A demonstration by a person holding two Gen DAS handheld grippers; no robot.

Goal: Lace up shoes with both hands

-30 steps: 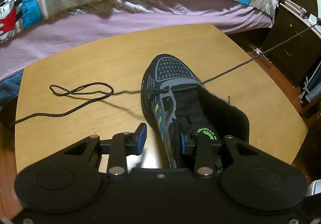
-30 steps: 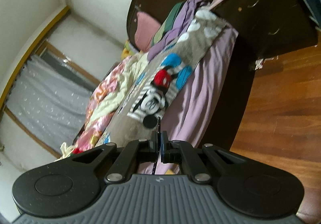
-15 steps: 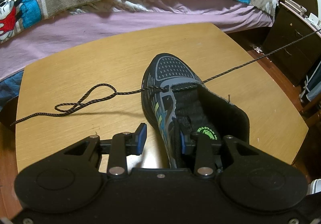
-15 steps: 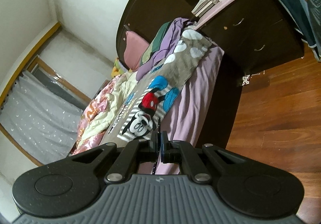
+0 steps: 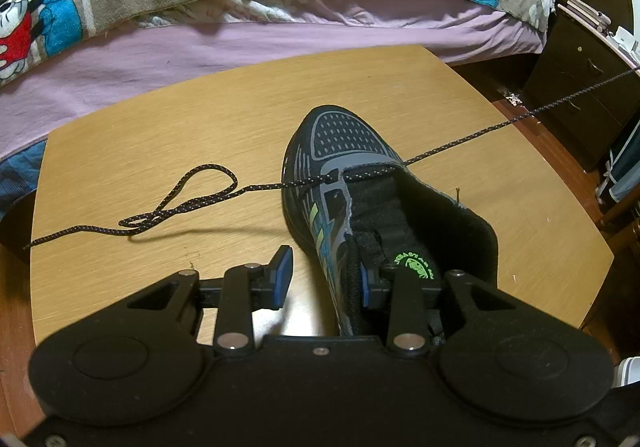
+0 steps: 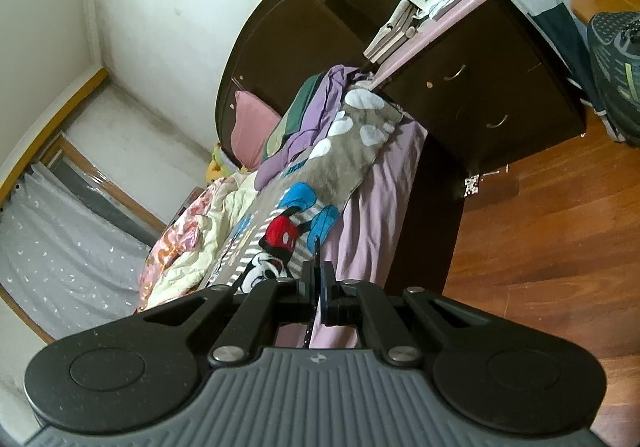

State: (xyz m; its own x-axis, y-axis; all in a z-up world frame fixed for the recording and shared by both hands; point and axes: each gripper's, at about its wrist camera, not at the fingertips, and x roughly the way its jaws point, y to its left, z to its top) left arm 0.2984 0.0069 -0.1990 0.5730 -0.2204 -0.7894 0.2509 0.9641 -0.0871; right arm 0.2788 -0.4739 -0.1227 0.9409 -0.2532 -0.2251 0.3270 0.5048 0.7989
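The shoe (image 5: 360, 203) stands on the wooden table (image 5: 160, 151), toe pointing to the far side, with its heel end right at the left tongs (image 5: 325, 275). Those tongs are partly apart: the right pad sits inside the shoe against the collar, while the left pad stands clear of the shoe's outer side, so nothing is clamped. The shoe is dark grey and black with blue and light green stripes on its side and a green round logo on the insole. The lace (image 5: 192, 203) is black with light flecks; it passes through the farthest eyelets, lies in a loose loop on the table to the left, and runs taut off to the far right. The right tongs (image 6: 318, 287) are pressed together on a thin end of that lace, facing the bed (image 6: 376, 199) and the wooden floor (image 6: 540, 247).
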